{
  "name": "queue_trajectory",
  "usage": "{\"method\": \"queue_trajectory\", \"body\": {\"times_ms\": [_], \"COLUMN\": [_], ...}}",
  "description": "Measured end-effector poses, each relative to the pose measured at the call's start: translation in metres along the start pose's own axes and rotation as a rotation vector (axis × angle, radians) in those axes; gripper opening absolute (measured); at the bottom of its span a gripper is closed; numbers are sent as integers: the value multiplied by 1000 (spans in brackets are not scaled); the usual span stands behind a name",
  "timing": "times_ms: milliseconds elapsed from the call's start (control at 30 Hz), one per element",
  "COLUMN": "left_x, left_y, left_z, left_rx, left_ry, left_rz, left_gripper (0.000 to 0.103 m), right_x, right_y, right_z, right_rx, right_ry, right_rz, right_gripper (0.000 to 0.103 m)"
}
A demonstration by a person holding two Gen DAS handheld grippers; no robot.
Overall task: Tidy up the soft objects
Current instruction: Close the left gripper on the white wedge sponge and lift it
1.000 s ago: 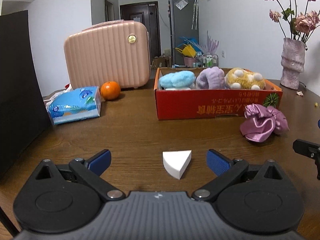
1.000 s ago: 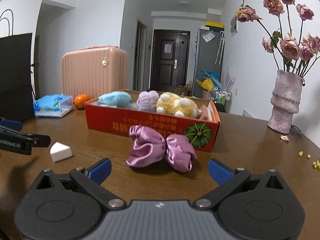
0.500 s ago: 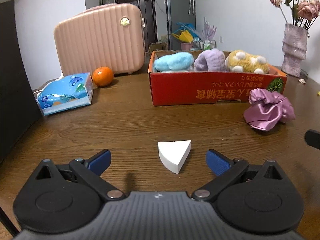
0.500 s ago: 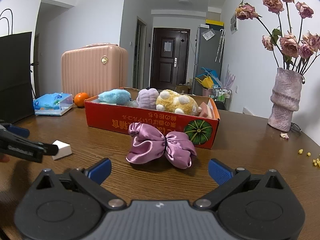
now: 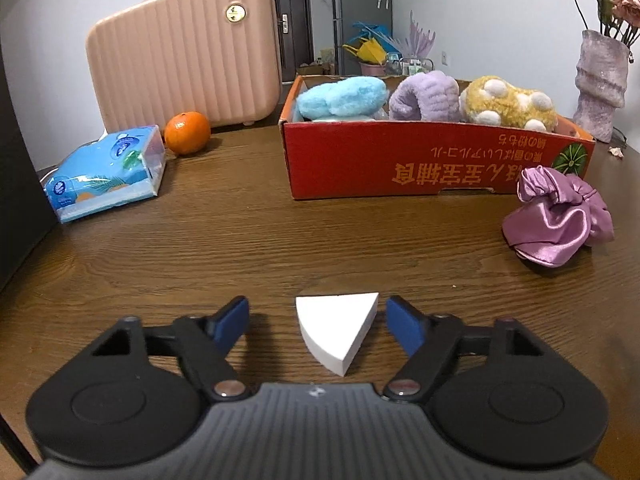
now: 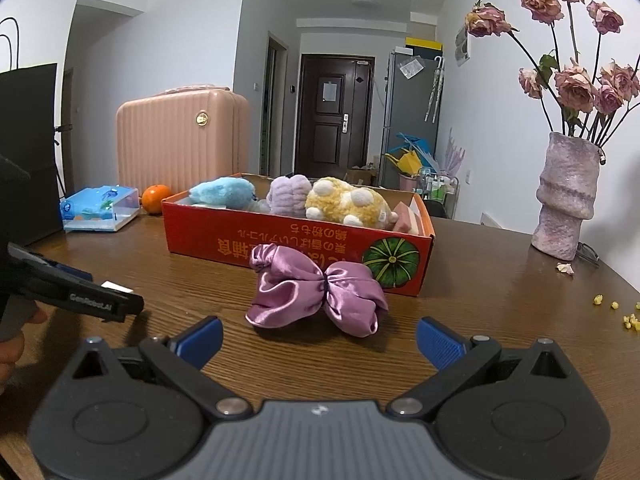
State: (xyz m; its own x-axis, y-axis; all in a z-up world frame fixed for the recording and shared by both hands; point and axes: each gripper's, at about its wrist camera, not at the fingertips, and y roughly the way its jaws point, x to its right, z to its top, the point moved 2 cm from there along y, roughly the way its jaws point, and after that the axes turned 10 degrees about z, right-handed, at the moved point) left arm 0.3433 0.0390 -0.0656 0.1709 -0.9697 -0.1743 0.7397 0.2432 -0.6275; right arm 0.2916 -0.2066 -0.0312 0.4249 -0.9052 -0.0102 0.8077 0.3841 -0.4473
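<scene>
A white wedge-shaped sponge (image 5: 340, 328) lies on the brown table between the blue pads of my left gripper (image 5: 316, 320). Its jaws are closing, with a gap still showing on the left side, so nothing is gripped. From the right wrist view, the left gripper (image 6: 80, 292) reaches in at the left edge. My right gripper (image 6: 320, 338) stands open just short of a purple satin bow (image 6: 316, 292), which also shows at the right of the left wrist view (image 5: 560, 224). Behind it, a red cardboard box (image 5: 400, 160) holds blue (image 5: 340, 96), lilac (image 5: 424, 94) and yellow spotted (image 5: 508, 106) plush items.
A pink suitcase (image 5: 184, 52), an orange (image 5: 187, 132) and a blue tissue pack (image 5: 108, 172) sit at the back left. A vase of dried roses (image 6: 568, 196) stands at the right, with yellow crumbs (image 6: 628, 316) on the table near it. A black panel (image 5: 16, 184) lines the left edge.
My left gripper has come forward and lower over the white sponge, and its jaws have narrowed around it. The right gripper and the bow have stayed put.
</scene>
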Motion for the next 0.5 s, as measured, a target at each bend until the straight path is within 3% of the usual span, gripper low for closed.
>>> {"method": "queue_trajectory", "body": {"times_ms": [233, 500], "left_x": [5, 4], "left_y": [-5, -12], "left_z": [-1, -1], "left_rx": [18, 47], "left_ry": [24, 21], "left_rz": [-41, -48], "left_gripper": [44, 33], "right_x": [1, 4], "right_y": [1, 4], "right_z": [0, -1], "right_rx": [-2, -10], "right_ry": [3, 18], "right_rz": [-5, -14], "right_gripper": [103, 103]}}
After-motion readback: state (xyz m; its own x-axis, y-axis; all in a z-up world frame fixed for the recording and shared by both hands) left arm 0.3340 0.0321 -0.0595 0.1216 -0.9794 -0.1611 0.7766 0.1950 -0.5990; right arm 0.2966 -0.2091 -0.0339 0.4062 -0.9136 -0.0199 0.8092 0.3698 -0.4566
